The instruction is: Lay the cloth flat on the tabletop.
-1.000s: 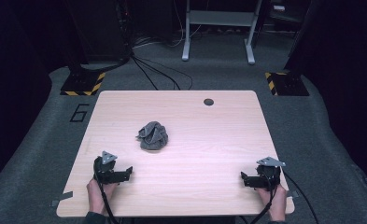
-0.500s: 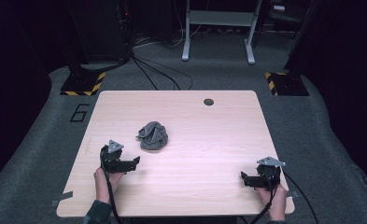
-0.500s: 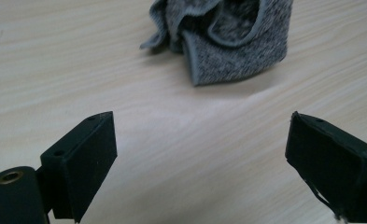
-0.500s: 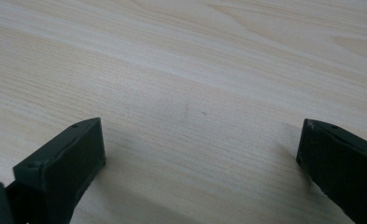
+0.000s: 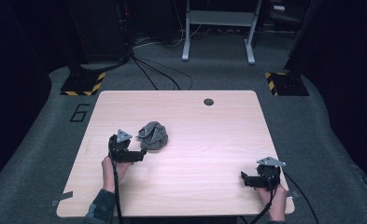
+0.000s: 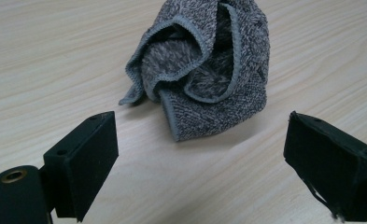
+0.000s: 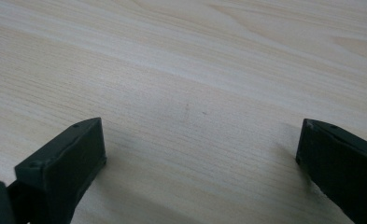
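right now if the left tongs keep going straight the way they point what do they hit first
The crumpled grey cloth. It lies right ahead of the left tongs, centred between the open jaws, with a strip of bare wooden table in between. In the high view the tongs' tips sit just short of the cloth, so contact would likely come quickly.

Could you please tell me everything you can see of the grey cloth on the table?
The grey cloth is a speckled knitted or terry piece with a plain stitched hem, crumpled into a loose ball with folds curling inward. It lies on the light wooden table, left of centre. The open left gripper faces it from close by, without touching.
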